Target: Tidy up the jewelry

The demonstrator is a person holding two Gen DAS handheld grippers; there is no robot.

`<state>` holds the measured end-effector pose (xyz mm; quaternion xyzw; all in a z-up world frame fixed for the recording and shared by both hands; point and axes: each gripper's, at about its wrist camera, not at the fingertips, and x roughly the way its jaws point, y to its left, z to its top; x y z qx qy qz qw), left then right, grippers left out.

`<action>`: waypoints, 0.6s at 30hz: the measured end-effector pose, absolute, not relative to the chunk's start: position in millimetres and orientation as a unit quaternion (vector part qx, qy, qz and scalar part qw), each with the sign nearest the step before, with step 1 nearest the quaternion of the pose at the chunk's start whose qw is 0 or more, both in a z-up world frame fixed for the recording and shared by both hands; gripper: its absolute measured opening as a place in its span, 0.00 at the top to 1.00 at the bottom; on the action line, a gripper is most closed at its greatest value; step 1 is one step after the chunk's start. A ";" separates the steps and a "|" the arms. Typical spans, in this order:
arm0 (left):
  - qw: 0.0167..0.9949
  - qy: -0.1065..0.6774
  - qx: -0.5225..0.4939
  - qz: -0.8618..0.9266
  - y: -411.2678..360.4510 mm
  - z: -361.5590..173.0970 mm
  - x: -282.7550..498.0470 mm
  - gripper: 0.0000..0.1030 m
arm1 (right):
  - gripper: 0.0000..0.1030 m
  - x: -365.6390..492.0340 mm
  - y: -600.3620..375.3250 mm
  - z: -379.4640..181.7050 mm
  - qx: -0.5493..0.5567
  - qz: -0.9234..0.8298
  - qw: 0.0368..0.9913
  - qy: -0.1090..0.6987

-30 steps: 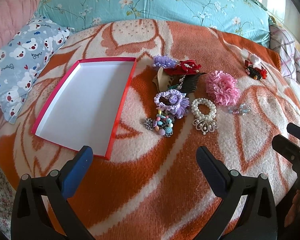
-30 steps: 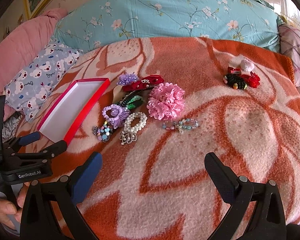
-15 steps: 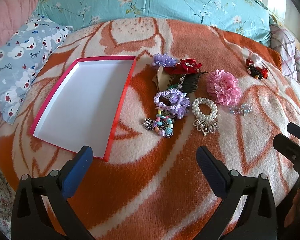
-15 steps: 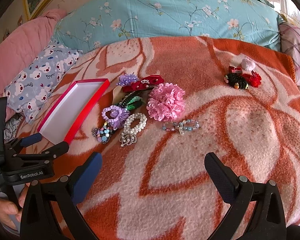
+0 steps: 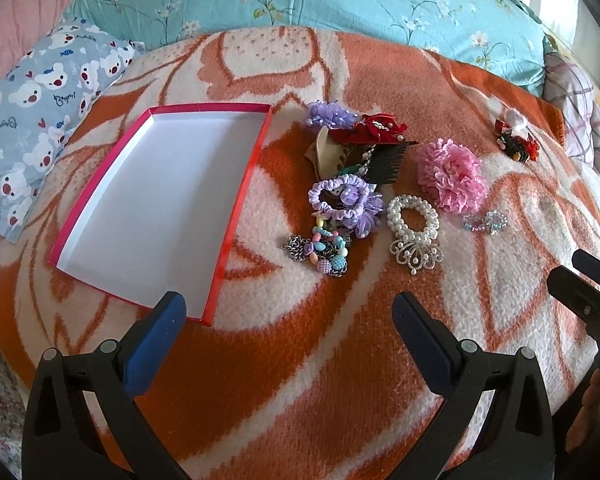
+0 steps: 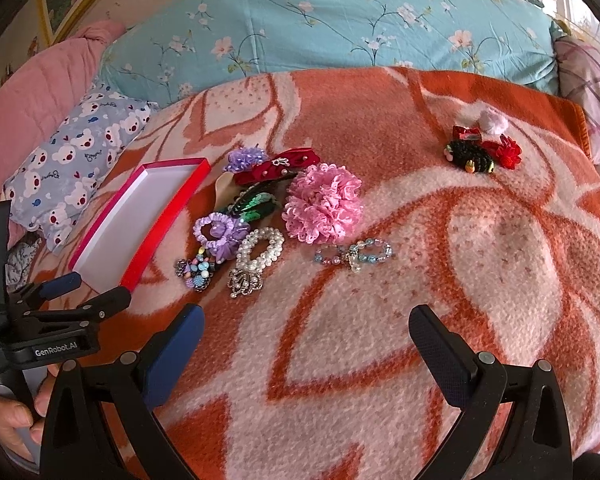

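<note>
Left wrist view puts your left gripper (image 5: 286,310) low over the orange-and-cream blanket (image 5: 300,380), its blue-padded fingers spread wide with nothing between them. Ahead and to the left lies the shallow red box (image 5: 236,204), white inside and holding nothing. Just to its right sits the jewelry cluster: a lilac scrunchie (image 5: 340,200), a pastel bead bracelet (image 5: 326,254) touching its near side, and a pearl bracelet with a rhinestone charm (image 5: 412,228) just beside them. Behind these lie a purple flower clip (image 5: 330,116), a dark red bow (image 5: 374,130) and a black comb (image 5: 388,162), overlapping one another. A pink ruffled hair flower (image 5: 452,176) lies to the right, with a pale blue crystal bracelet (image 5: 484,222) near it. Well apart, toward the far right, sits a small black-and-red clip group (image 5: 516,144).

Your right gripper (image 6: 306,326) is likewise spread and empty, hovering over bare blanket nearer than the crystal bracelet. A bear-print pillow (image 6: 76,160) and a turquoise floral quilt (image 6: 340,28) border the blanket.
</note>
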<state>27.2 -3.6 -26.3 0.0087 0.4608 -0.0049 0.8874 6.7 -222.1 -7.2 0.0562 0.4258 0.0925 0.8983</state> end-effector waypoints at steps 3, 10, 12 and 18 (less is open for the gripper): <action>0.886 0.464 0.006 -0.004 -2.3 -27.2 29.3 0.00 | 0.01 8.3 -223.2 -8.1 0.054 0.090 0.899 0.426; 0.885 0.466 0.009 -0.005 -2.4 -28.0 31.9 0.00 | 0.01 11.4 -223.4 -10.2 0.048 0.083 0.899 0.428; 0.884 0.468 0.010 -0.005 -3.5 -28.3 34.0 0.00 | 0.01 11.3 -223.3 -10.1 0.048 0.084 0.899 0.428; 0.882 0.471 0.012 -0.007 -5.9 -29.2 37.1 0.00 | 0.01 15.1 -227.8 -11.0 0.054 0.083 0.899 0.427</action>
